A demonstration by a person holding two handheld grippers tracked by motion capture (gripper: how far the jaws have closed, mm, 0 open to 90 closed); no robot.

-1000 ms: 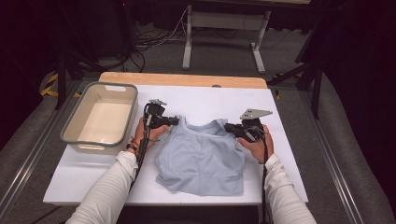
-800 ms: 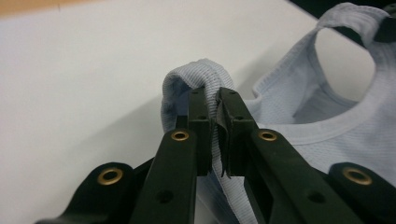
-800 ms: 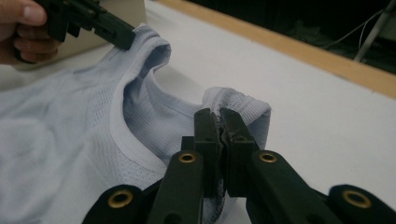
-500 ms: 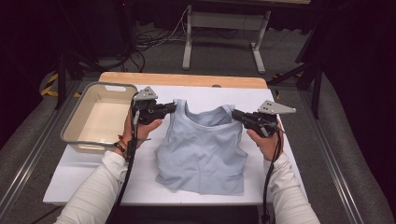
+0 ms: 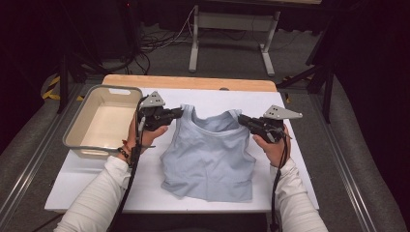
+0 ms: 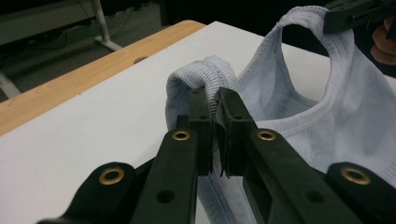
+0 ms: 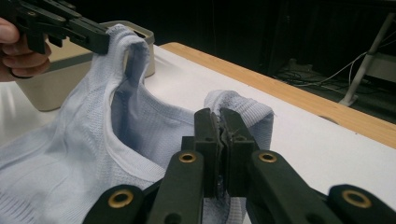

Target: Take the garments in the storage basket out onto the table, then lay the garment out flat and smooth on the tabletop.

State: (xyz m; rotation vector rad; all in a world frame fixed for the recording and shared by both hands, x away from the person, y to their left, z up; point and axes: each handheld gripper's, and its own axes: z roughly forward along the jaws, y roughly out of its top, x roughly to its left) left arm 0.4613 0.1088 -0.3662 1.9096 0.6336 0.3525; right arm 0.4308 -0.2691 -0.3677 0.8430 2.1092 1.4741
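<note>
Both grippers (clamped) on tank top (image 5: 208,154) straps

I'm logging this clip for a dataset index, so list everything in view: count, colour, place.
Sleeveless knit top: one, pale blue, middle of the board, held up by both shoulder straps.
Rectangular plastic bin: one, beige, on the board's left part.
Flat board: one, white, covering the table.
Wooden table edge: one, light brown, along the far side.
Metal stand legs: one pair, grey, on the floor beyond the table.
Cables: several, dark, on the floor, far left.
Left gripper: one, black, shut on the top's left strap.
Right gripper: one, black, shut on the right strap.
Sleeves: two, white, bottom.
</note>
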